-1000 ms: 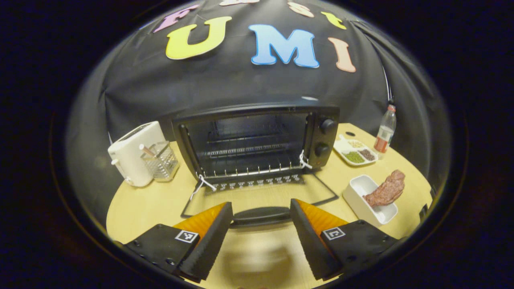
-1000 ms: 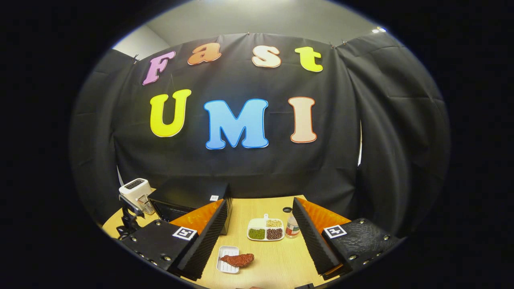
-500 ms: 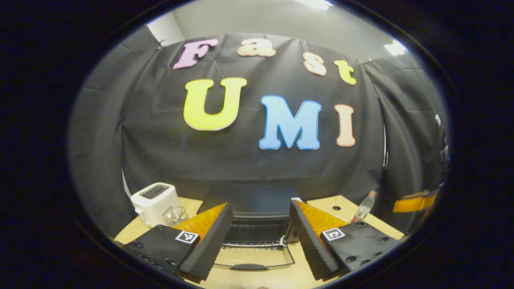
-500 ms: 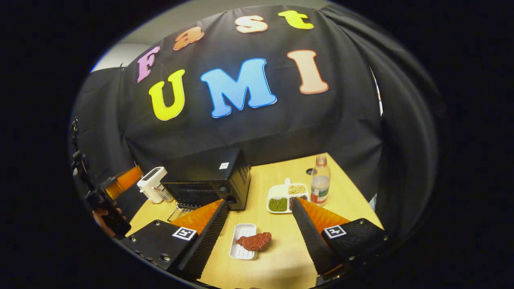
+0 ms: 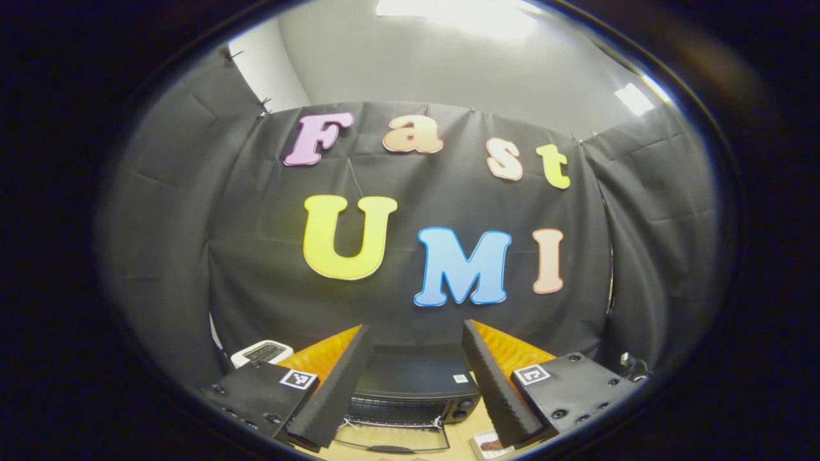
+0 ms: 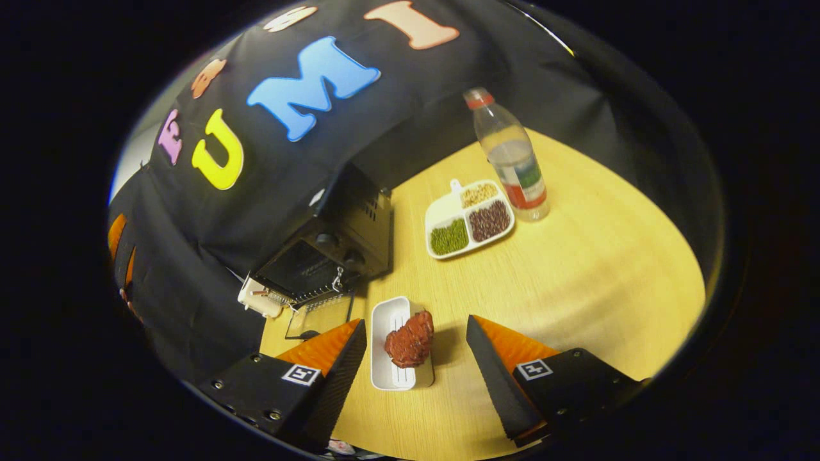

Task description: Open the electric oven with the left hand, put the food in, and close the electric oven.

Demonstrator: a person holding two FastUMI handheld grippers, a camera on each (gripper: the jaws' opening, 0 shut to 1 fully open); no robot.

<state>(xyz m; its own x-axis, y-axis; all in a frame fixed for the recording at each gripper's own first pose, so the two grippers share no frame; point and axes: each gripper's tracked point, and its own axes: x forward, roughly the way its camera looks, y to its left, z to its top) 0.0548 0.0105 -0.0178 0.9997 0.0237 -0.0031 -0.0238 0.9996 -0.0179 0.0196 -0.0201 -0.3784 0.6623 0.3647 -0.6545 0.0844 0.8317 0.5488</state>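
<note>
The black electric oven (image 5: 410, 392) stands low in the left gripper view with its glass door (image 5: 392, 438) folded down flat. My left gripper (image 5: 414, 328) hangs well back from it, pointed at the booth wall, open and holding nothing. In the right gripper view the oven (image 6: 333, 246) is at the left, door (image 6: 318, 315) down. A reddish-brown piece of meat (image 6: 410, 338) lies on the right edge of a small white tray (image 6: 391, 379). My right gripper (image 6: 415, 326) hovers over it, open, one finger on each side and apart from the meat.
A white toaster (image 5: 261, 351) stands left of the oven. A divided white plate (image 6: 469, 219) of beans and a plastic bottle (image 6: 510, 160) stand at the back of the wooden table (image 6: 596, 269). Bare tabletop lies to the right of the tray.
My left gripper has drawn back from the open oven door and tilted upward. My right gripper has tipped down and come in over the tray with the meat.
</note>
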